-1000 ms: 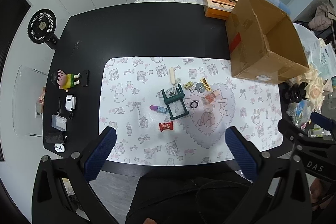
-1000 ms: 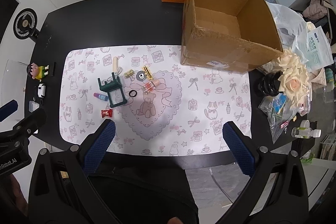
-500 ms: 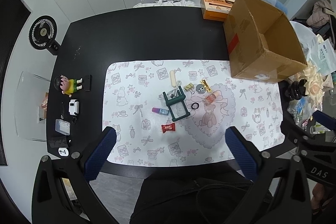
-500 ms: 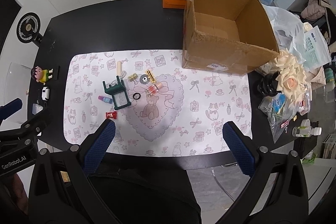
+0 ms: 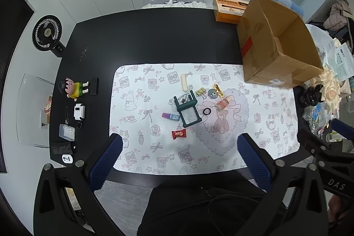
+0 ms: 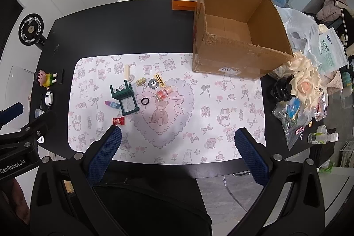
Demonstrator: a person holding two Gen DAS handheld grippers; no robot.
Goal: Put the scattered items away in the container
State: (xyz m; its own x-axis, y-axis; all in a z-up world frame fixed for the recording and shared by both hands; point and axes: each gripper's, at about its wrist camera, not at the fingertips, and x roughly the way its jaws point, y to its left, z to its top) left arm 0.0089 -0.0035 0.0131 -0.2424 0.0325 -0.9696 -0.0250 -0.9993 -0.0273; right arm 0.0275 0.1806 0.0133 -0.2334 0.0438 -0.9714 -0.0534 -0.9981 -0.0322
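Left tongs [image 5: 180, 153] spread, "GenRobot.AI" on body; right tongs [image 6: 177, 145] spread, "DAS"; cardboard box [image 6: 239, 37] empty.

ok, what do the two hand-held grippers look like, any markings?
Both match: black plastic frames with silver bolts and two blue, grid-textured fingers. The left hand-held gripper reads "GenRobot.AI" in the right wrist view; the right hand-held gripper reads "DAS" in the left wrist view. Dark clothing below.

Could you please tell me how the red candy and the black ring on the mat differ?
The red candy is a solid wrapped piece with twisted ends; the black ring is a thin open loop. The candy lies on the mat's white part, the ring on the pink heart's edge. Both lie flat, untouched, beside the green stool.
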